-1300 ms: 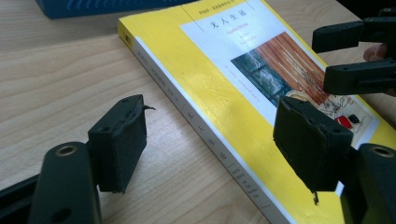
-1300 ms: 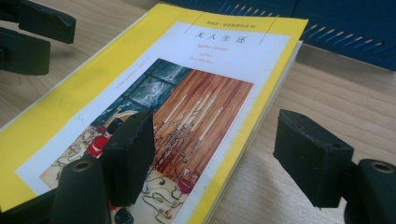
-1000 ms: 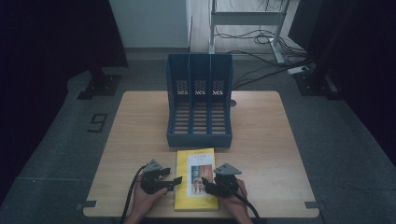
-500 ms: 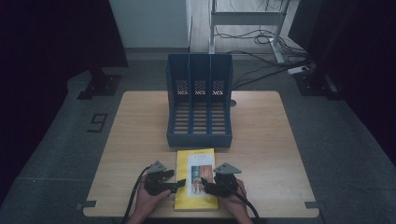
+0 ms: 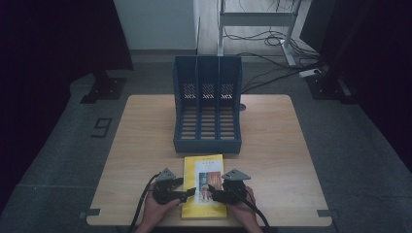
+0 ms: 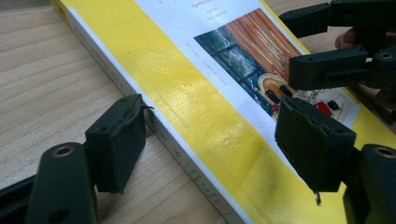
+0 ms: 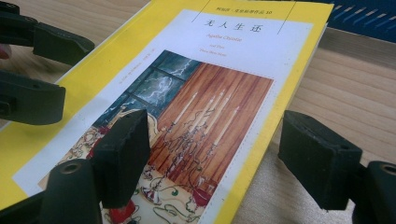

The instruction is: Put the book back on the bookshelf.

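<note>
— Tools: left tool [image 5: 190, 192] spread astride the yellow book's [image 5: 205, 167] left edge; right tool [image 5: 211, 193], jaws just opening, straddling its right edge.

— Room? Book lies flat at the tabletop's [image 5: 272, 145] near edge; blue file rack [image 5: 208, 141] just beyond.

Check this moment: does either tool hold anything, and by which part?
Nothing is held. The left tool straddles the book's spine edge, the right tool its opposite edge; both stand open, the right having just been opening.

Light wooden bench [image 5: 136, 145] bearing a blue three-compartment file rack [image 5: 208, 109] at its centre and, just in front of it, a yellow book [image 5: 204, 191] lying flat.
</note>
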The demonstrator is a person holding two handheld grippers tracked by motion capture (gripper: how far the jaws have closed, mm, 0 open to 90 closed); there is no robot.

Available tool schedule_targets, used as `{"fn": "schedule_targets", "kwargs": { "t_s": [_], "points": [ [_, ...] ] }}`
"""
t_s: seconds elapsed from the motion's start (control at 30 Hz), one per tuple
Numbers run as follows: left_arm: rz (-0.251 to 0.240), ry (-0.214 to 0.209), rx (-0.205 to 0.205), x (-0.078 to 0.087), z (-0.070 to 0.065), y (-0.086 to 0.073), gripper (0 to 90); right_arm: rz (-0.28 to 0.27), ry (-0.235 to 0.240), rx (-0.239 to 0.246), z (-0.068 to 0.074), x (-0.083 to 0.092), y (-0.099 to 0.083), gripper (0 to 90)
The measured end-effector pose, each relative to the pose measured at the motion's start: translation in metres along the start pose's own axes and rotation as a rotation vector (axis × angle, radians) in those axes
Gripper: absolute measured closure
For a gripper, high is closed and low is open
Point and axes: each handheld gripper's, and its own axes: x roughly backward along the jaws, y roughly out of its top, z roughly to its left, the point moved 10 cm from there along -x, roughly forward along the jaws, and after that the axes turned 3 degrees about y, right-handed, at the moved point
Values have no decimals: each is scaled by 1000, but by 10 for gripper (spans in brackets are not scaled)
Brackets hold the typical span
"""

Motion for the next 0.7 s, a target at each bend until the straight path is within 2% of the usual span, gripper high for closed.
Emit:
{"fn": "schedule_targets", "kwargs": {
  "t_s": [0.2,0.47,0.7],
  "points": [
    [-2,-4,5,0,0,0,241,1,6,-5,1,1,0,271],
    [-1,-4,6,0,0,0,241,-23,-12,22,3,5,4,307],
    [-3,-13,10,0,0,1,241,-55,30,20,9,12,12,341]
  ]
}}
